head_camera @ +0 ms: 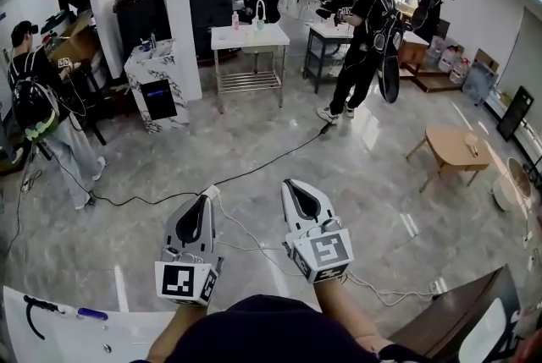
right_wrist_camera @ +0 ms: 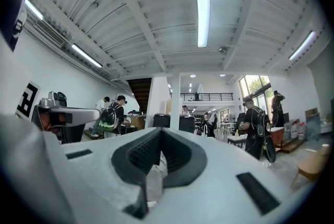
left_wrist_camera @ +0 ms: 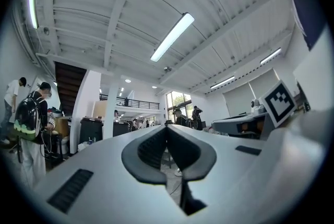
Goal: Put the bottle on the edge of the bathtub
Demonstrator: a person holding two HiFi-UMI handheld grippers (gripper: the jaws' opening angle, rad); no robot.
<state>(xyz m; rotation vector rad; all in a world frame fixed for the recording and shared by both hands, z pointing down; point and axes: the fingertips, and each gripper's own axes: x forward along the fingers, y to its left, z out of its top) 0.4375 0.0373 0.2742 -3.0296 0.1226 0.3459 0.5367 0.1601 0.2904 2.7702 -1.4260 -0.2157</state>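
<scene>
1. While both are held out above the grey floor, the left gripper [head_camera: 203, 200] and the right gripper [head_camera: 294, 186] have their jaws clenched together, empty.
2. A cable [head_camera: 254, 171] crosses the floor ahead. A small bottle [head_camera: 235, 20] stands on a distant white table [head_camera: 250, 38]; whether it is the task's bottle cannot be told.
3. Only the head view shows a white ledge [head_camera: 51, 332] at lower left, while the gripper views show a ceiling light [right_wrist_camera: 201, 11].
</scene>
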